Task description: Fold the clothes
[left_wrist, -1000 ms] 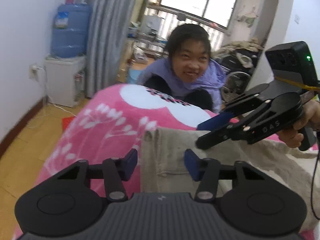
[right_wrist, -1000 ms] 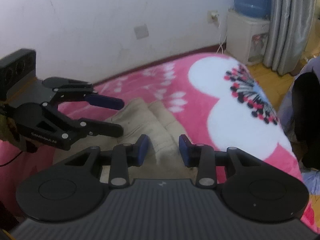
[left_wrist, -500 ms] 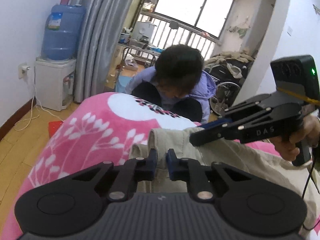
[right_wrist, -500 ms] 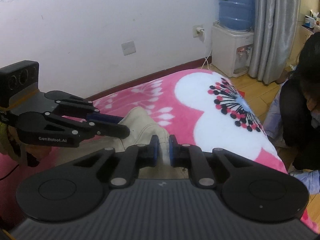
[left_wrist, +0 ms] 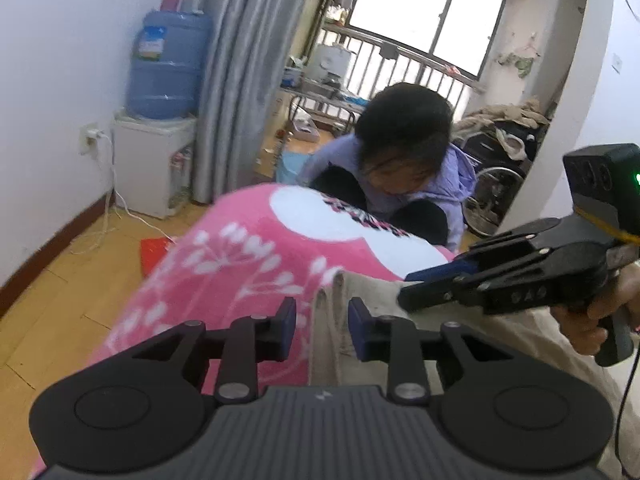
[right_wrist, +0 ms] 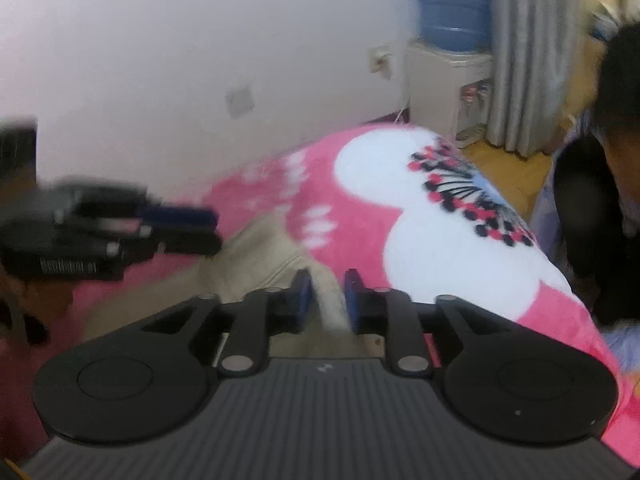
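Room: white walls, a blue water jug (left_wrist: 166, 66) on a white dispenser, grey curtain (left_wrist: 236, 76) and a bright window at the far end.
Surface: pink flowered blanket (left_wrist: 224, 264) over a bed; a person in a lilac top (left_wrist: 404, 168) crouches at its far edge.
Left wrist view: left gripper (left_wrist: 322, 328) has its jaws parted, with the near corner of the beige garment (left_wrist: 460, 328) lying between them, ungripped. The right gripper (left_wrist: 432, 284) comes in from the right, fingers close together above the cloth.
Right wrist view: right gripper (right_wrist: 324, 298) is slightly open astride a beige fold (right_wrist: 256, 256); blurred left gripper (right_wrist: 200, 228) at left.
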A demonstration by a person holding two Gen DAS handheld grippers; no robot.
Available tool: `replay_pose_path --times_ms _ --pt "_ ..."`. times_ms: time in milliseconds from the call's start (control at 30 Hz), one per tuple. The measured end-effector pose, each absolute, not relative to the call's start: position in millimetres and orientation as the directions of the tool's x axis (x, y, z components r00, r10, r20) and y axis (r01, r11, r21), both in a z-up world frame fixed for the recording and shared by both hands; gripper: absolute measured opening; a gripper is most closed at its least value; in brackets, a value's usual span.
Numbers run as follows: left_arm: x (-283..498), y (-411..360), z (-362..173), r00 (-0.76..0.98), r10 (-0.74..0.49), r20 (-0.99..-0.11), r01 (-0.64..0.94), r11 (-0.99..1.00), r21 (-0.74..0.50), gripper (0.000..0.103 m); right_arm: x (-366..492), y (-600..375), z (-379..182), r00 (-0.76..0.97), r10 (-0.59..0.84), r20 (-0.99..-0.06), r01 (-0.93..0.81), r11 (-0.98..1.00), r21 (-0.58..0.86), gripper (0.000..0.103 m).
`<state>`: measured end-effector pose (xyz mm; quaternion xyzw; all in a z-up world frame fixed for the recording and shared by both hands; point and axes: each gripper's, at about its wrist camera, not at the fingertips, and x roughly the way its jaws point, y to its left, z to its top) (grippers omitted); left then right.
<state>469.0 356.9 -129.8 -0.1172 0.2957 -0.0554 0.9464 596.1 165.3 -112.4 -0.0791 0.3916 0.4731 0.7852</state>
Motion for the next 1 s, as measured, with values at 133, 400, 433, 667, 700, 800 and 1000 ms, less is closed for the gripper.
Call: replay_pose_path --times_ms 133,400,433,667,700,800,1000 --pt "463.9 354.3 -115.7 0.832 -0.159 -0.531 0.036 0.971 -0.236 0.032 605.6 108.3 -78.0 0.369 0.724 -0.583 -0.655 0.648 0.39 0.034" --pt "472.7 292.3 -94.7 0.822 -0.313 -0.476 0.201 0.941 -0.272 0.034 529.6 -52.8 -12.4 0.636 0.503 -0.584 -0.348 0.864 0.365 0.035" --pt "476.4 279.8 -96.7 0.806 -0.33 -0.491 0.224 0.938 -0.264 0.034 514.3 -65.9 -11.7 0.644 0.459 -0.612 -0.314 0.888 0.335 0.035" --pt "497.3 233.2 -138.0 0.729 -0.251 -0.637 0.231 0.966 -0.116 0.034 448.0 -126.7 -40.2 0.619 0.305 -0.723 -0.097 0.944 0.316 0.034" --pt "498.3 234.0 -140.7 0.73 -0.247 -0.638 0.225 0.967 -0.117 0.034 445.6 -132.2 -46.2 0.615 0.307 -0.726 -0.073 0.939 0.335 0.034" --pt "501.4 237.6 -140.1 0.725 -0.246 -0.644 0.205 0.969 -0.139 0.034 451.5 -138.6 -63.3 0.61 0.298 -0.734 -0.032 0.935 0.353 0.034" --pt "496.7 239.0 -146.9 0.739 -0.24 -0.629 0.203 0.97 -0.131 0.034 493.3 -158.8 -102.8 0.611 0.184 -0.77 0.07 0.956 0.284 0.032"
